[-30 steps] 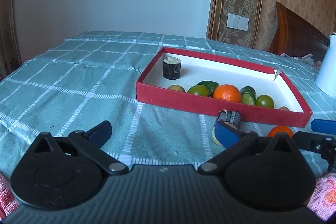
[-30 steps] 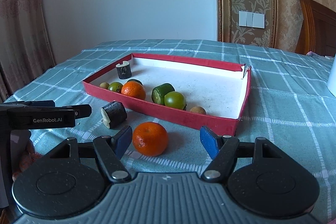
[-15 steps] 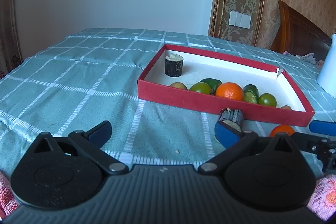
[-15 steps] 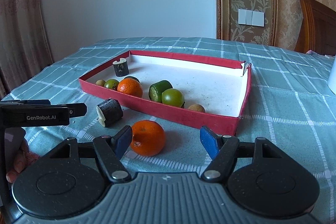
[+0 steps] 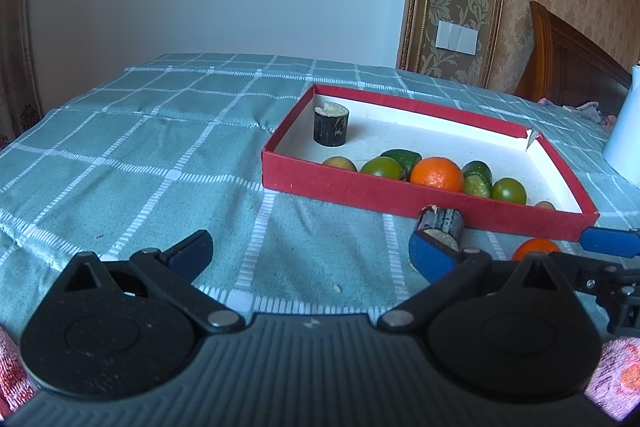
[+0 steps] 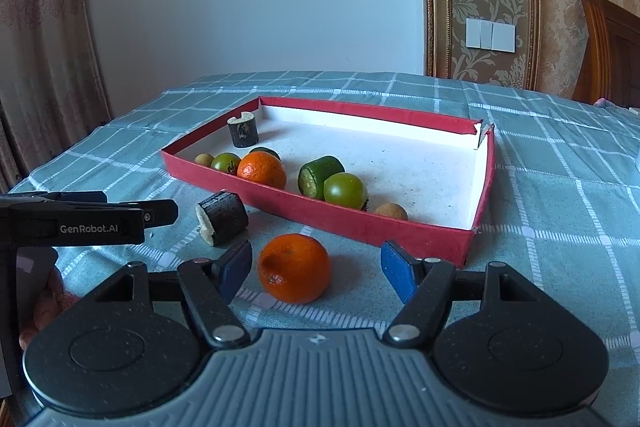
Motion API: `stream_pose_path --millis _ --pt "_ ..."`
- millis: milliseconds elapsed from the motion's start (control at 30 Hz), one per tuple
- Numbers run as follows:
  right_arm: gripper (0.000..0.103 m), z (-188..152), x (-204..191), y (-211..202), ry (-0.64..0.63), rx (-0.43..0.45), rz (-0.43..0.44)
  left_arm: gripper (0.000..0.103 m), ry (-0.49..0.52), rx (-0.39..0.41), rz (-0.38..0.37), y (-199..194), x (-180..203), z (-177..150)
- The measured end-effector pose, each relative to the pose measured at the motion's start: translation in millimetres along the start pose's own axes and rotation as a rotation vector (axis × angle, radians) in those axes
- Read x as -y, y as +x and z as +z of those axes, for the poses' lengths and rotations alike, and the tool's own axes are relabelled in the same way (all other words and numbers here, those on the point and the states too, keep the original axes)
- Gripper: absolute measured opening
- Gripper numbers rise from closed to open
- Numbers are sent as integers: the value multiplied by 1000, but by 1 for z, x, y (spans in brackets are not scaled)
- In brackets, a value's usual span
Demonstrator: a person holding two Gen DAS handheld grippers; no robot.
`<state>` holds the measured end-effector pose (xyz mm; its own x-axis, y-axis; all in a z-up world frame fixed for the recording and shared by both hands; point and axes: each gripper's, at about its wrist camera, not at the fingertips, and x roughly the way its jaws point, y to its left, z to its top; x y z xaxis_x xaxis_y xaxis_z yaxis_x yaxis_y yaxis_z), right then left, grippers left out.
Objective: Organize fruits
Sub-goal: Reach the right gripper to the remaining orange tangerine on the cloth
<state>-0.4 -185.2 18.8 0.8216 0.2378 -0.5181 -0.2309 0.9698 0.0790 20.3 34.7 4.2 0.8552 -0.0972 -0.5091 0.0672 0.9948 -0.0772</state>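
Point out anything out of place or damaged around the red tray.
Two pieces lie outside the red tray on the tablecloth: an orange and a dark cut cylinder tipped on its side. The tray's far right corner is torn open, its walls split apart.

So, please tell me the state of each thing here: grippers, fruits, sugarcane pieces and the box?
Left gripper: open, empty.
Right gripper: open, around the loose orange, not closed on it.
Loose cane piece: lying on its side on the cloth, outside the box.
Box: open, no lid.
Cane piece in box: upright in the corner.
Orange in box: resting by the near wall.
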Motion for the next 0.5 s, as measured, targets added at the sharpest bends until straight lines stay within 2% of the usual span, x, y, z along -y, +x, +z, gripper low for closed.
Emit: stream_pose_path --millis 500 --pt "71 0 -3 25 1 -59 -20 103 -1 2 3 0 0 0"
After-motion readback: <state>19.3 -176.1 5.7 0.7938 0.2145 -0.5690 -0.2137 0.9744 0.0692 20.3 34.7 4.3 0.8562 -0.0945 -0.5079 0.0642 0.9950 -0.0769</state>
